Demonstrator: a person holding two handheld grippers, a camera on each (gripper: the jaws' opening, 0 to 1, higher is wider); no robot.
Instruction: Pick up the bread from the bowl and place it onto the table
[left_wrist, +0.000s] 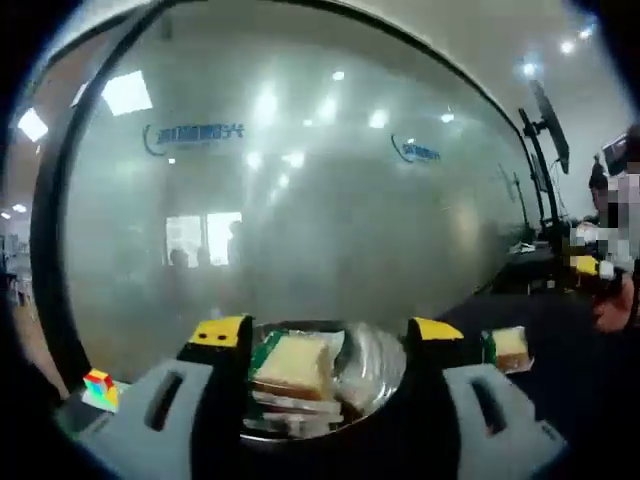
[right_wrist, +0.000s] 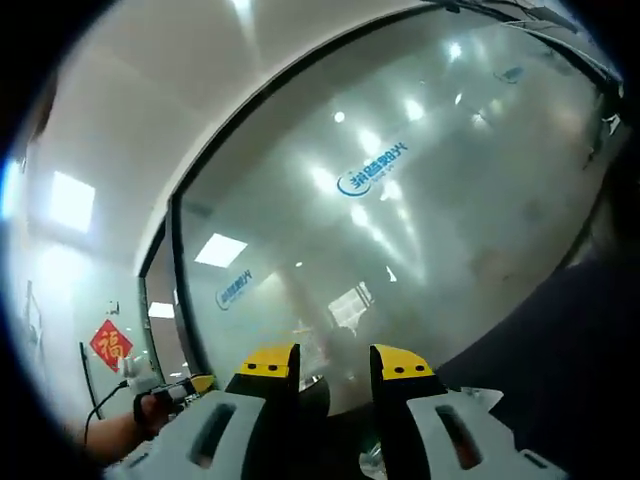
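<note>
Left gripper view: left claw (left_wrist: 328, 335) spread, framing bread (left_wrist: 293, 364)

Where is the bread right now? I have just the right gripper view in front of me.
Observer: In the left gripper view, a plastic-wrapped pale bread slice lies in a shiny metal bowl.
Operator: Is the left gripper on it?
Observer: No. The left gripper is open, and its yellow-tipped fingers stand on either side of the bowl with nothing gripped.
Operator: Is any bread on the table already?
Observer: Yes, a second wrapped bread piece sits on the dark table, to the right of the bowl in that view.
</note>
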